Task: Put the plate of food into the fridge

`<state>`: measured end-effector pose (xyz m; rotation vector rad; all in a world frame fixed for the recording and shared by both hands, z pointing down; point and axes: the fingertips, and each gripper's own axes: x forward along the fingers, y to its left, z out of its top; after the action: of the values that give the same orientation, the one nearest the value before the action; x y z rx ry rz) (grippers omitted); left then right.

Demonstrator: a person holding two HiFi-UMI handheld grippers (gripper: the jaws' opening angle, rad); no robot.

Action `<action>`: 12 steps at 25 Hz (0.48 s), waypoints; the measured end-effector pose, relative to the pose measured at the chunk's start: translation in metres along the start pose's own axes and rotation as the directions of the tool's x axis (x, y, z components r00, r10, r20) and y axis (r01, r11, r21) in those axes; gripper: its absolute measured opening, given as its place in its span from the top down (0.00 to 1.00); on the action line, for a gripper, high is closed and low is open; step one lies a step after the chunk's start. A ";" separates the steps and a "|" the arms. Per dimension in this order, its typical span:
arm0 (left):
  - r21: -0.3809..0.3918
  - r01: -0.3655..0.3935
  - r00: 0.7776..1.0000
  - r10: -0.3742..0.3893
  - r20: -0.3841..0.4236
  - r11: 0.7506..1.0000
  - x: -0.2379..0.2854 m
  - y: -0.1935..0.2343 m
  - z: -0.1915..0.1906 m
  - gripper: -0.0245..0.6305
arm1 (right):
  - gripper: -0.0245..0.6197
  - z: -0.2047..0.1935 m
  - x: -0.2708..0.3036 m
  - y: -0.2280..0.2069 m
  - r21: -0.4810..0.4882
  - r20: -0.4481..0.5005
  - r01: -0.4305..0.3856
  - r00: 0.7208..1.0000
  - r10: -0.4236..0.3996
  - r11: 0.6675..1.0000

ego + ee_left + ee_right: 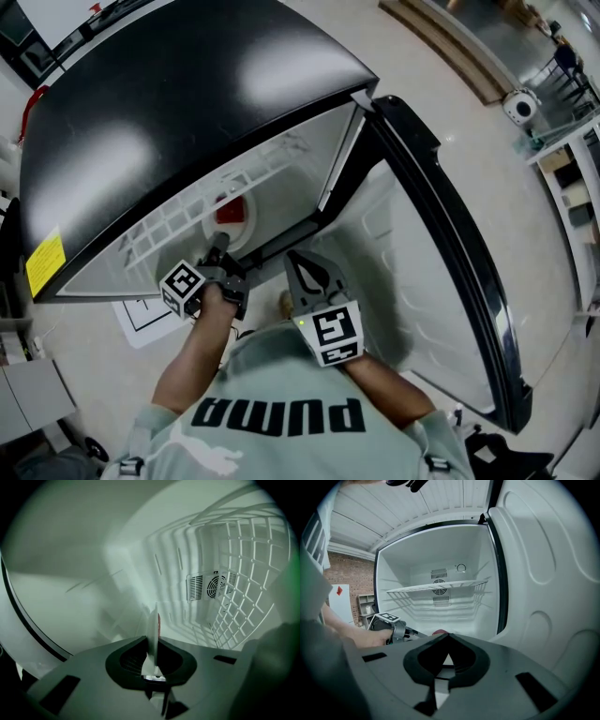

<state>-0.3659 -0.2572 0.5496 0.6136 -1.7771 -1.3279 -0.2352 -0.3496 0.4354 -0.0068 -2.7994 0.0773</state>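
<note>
White plate of red food pinched in my left gripper, mid-frame inside open fridge, my right gripper jaws together, empty

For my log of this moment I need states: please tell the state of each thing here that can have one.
Fridge door: open wide.
Plate of food: inside the fridge, gripped by its rim.
Left gripper: shut on the plate of food.
Right gripper: shut, empty.
Wire shelf: bare.
</note>
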 end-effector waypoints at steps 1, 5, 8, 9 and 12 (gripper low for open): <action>-0.003 -0.004 1.000 0.004 0.003 1.000 0.001 0.001 0.001 0.91 | 0.95 0.000 0.000 0.001 0.001 -0.004 -0.003 1.000 0.003 1.000; -0.008 -0.012 1.000 0.012 0.009 1.000 0.004 0.003 0.005 0.91 | 0.95 0.000 0.004 0.003 -0.004 0.000 -0.006 1.000 0.006 1.000; 0.000 -0.015 1.000 0.015 0.010 1.000 0.006 0.004 0.005 0.91 | 0.95 0.000 0.006 0.004 -0.007 -0.001 -0.009 1.000 0.009 1.000; -0.002 -0.019 1.000 0.019 0.008 1.000 0.007 0.005 0.005 0.91 | 0.95 0.001 0.007 0.005 -0.009 -0.003 -0.011 1.000 0.011 1.000; -0.008 -0.042 0.999 0.043 0.012 0.999 0.007 0.009 0.004 0.91 | 0.95 0.001 0.008 0.006 -0.010 -0.005 -0.013 1.000 0.013 1.000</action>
<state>-0.3725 -0.2579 0.5597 0.5611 -1.7845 -1.3120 -0.2436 -0.3437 0.4368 -0.0281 -2.7952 0.0665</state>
